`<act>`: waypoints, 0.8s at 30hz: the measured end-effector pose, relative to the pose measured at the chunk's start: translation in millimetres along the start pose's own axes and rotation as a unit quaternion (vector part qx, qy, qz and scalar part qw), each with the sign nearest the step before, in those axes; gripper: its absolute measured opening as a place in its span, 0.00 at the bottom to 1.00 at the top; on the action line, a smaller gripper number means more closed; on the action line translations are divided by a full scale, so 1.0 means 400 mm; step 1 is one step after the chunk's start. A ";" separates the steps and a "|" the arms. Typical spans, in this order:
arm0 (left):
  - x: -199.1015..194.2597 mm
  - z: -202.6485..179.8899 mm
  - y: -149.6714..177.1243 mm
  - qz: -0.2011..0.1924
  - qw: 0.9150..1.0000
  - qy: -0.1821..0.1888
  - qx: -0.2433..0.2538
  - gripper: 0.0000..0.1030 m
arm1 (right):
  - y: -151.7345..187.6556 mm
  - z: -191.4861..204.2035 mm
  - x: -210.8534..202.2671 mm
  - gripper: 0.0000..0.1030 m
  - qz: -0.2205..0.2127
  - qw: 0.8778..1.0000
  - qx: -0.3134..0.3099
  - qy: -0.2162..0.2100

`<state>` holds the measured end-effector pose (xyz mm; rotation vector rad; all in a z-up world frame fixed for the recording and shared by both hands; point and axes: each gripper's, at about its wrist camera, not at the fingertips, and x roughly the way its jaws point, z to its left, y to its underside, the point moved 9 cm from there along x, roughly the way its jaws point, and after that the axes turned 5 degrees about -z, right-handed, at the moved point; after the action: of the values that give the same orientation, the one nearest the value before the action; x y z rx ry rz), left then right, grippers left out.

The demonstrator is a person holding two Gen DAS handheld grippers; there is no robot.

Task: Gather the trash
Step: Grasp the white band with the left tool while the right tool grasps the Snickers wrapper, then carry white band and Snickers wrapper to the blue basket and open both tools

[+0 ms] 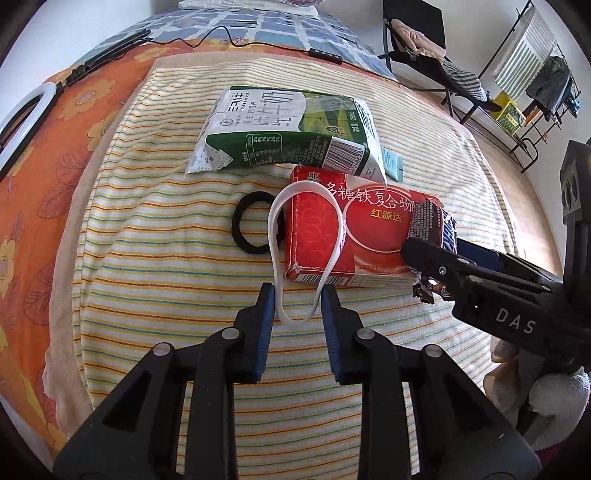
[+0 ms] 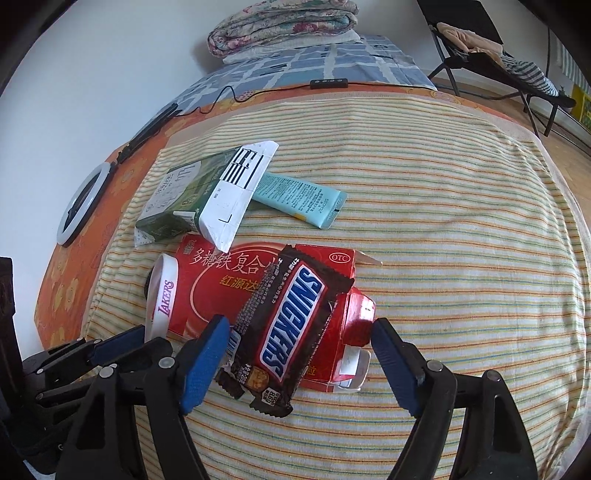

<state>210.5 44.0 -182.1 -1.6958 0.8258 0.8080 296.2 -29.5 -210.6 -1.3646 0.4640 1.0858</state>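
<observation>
A red medicine box [image 1: 332, 236] [image 2: 221, 291] lies on the striped towel [image 1: 184, 314]. A Snickers wrapper [image 2: 288, 328] [image 1: 432, 236] lies across it. A white Lakers wristband [image 1: 306, 254] [image 2: 162, 291] drapes over the box's left end. A crushed green milk carton [image 1: 288, 129] [image 2: 199, 199] lies behind, with a light blue tube [image 2: 303, 199] beside it. A black ring [image 1: 255, 229] lies left of the box. My left gripper [image 1: 298, 295] is open, its pads on either side of the wristband's near loop. My right gripper [image 2: 299, 350] is open around the wrapper and the box.
The towel covers a bed with an orange flowered sheet [image 1: 44, 184]. A ring light [image 2: 85, 199] and a cable with a remote [image 2: 328, 83] lie at the back. Folded quilts [image 2: 280, 26] sit further back. A folding chair [image 2: 491, 55] and a rack [image 1: 532, 85] stand to the right.
</observation>
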 end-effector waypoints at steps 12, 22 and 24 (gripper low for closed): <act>-0.051 0.027 -0.006 -0.029 1.000 -0.010 0.002 0.12 | 0.002 -0.042 -0.037 0.25 -0.011 1.000 0.022 -0.017; -0.107 0.024 -0.016 -0.054 0.998 -0.011 0.008 0.10 | 0.009 -0.050 -0.090 0.14 -0.029 0.999 0.021 -0.031; -0.119 0.021 -0.015 -0.058 0.998 -0.010 0.009 0.10 | 0.010 -0.054 -0.106 0.13 -0.033 0.999 0.024 -0.036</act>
<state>189.0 60.0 -141.6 -1.7011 0.7115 0.7345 279.7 -64.6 -183.1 -1.2860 0.3878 1.0585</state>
